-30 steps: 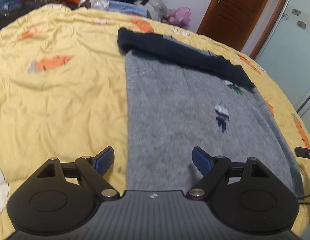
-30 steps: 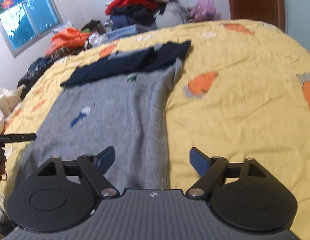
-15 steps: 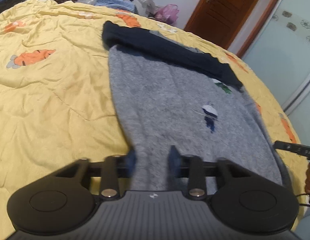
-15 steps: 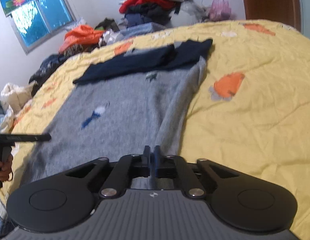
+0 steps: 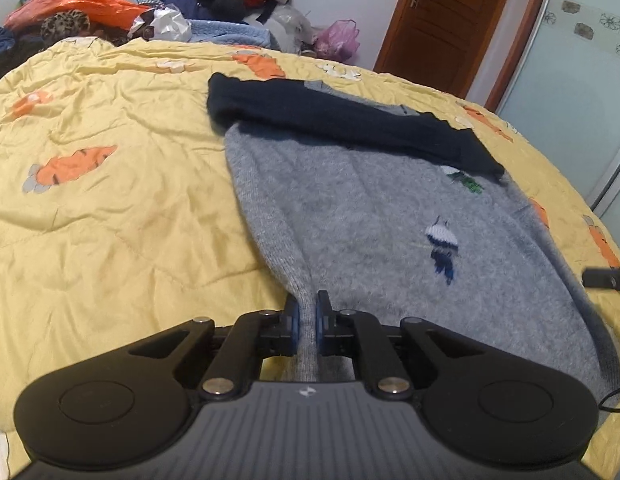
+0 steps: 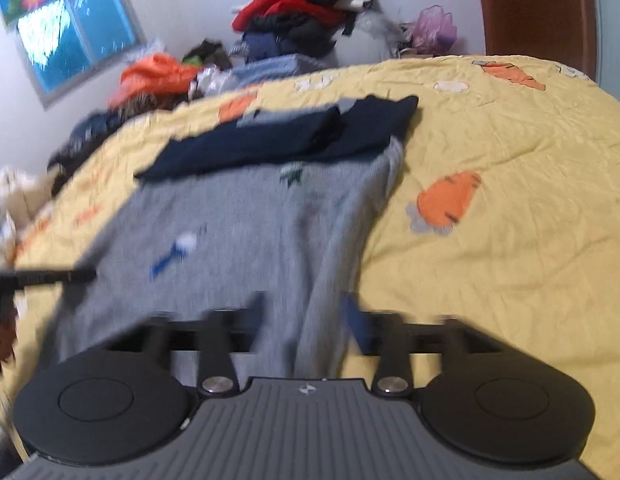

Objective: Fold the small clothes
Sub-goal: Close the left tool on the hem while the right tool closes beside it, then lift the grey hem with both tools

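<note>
Left gripper (image 5: 306, 320) has clamped its fingers on the grey knitted sweater (image 5: 373, 224)'s hem corner. Right gripper (image 6: 306, 316), shut half a second ago, now blurs with fingers apart around its corner; fold awaits.

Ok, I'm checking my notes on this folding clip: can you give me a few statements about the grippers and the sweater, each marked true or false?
1. The left gripper is clamped on the near edge of the grey sweater. True.
2. The navy sleeves lie folded across the sweater's far end. True.
3. The sweater lies on a bare wooden table. False: it lies on a yellow quilt with carrot prints.
4. The right gripper has its fingers pressed together. False: though blurred, they stand apart, with a ridge of the sweater between them.
</note>
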`<state>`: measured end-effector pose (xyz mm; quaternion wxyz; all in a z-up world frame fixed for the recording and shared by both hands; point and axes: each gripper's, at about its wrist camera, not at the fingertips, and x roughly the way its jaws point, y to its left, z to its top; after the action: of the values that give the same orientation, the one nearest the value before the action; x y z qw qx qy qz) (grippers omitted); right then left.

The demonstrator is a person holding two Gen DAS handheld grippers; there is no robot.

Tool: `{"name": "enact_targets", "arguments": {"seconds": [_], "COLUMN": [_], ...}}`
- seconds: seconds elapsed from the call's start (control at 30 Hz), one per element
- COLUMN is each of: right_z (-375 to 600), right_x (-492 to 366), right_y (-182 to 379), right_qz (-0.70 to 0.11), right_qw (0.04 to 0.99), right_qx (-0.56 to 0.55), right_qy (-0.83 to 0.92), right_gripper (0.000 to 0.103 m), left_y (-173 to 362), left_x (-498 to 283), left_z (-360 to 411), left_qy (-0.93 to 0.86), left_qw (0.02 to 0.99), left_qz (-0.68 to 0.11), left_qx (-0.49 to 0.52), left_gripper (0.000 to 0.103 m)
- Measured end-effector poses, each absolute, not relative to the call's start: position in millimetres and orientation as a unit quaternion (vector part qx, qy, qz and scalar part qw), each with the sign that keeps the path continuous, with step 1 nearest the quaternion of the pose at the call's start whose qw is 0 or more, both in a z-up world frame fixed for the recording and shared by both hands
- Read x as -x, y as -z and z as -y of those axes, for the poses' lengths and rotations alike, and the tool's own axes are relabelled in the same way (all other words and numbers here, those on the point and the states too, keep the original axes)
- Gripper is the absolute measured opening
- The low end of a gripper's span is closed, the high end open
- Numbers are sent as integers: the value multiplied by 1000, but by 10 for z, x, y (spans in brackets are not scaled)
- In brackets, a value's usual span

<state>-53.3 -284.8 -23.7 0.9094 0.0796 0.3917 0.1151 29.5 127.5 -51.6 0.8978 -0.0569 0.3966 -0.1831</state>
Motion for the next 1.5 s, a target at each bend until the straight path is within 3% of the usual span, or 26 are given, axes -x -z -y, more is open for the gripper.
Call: {"name": "enact_targets", "arguments": {"seconds": [0.07, 0.13, 0.47, 0.57, 0.67, 0.7, 0.73, 0.8, 0.9, 0.93, 0.97, 1.3, 1.37, 1.5], "right_z": [2827, 2783, 2902, 3036, 3130, 3152, 3169, 3226, 3380, 3424, 3462, 3492, 3406, 3239], "right_x": [601, 636, 280, 229, 352, 415, 490, 628, 862, 955, 1042, 1548, 1568, 1469], "right_y": [315, 411, 309, 320, 311, 322, 337, 378, 462, 466, 474, 580, 609, 663], "right_qz": [-415, -432, -354, -354, -368, -377, -385, -405, -432, -433, -436, -456, -451, -451], "right_qw": [898, 890, 931, 928, 915, 911, 907, 896, 872, 866, 859, 808, 803, 802], "right_qx": [-81, -75, -80, -112, -147, -149, -146, -150, -190, -200, -210, -279, -291, -297], "right_qy": [-120, -122, -41, -41, -71, -78, -85, -100, -134, -150, -166, -247, -260, -257], "right_gripper": [53, 18, 7, 9, 39, 62, 72, 72, 72, 72, 72, 65, 64, 42], "left_y": [551, 551, 436, 442, 416, 413, 417, 435, 470, 477, 483, 705, 755, 790], "left_x": [-304, -314, -592, -687, -595, -537, -461, -298, -35, 52, 135, 630, 682, 688], "left_z": [-1311, -1309, -1366, -1448, -1509, -1511, -1510, -1502, -1532, -1549, -1566, -1681, -1684, -1659], "left_qy": [181, 177, 128, 122, 149, 161, 169, 183, 210, 219, 229, 329, 334, 333], "left_qw": [896, 898, 918, 913, 900, 896, 893, 886, 873, 869, 865, 778, 773, 774], "left_qz": [-400, -397, -367, -379, -395, -401, -407, -420, -434, -437, -439, -483, -475, -459], "left_qx": [72, 75, 77, 93, 107, 102, 95, 77, 72, 75, 79, 229, 254, 280], "left_gripper": [8, 8, 8, 8, 8, 8, 10, 16, 52, 69, 75, 80, 87, 87]}}
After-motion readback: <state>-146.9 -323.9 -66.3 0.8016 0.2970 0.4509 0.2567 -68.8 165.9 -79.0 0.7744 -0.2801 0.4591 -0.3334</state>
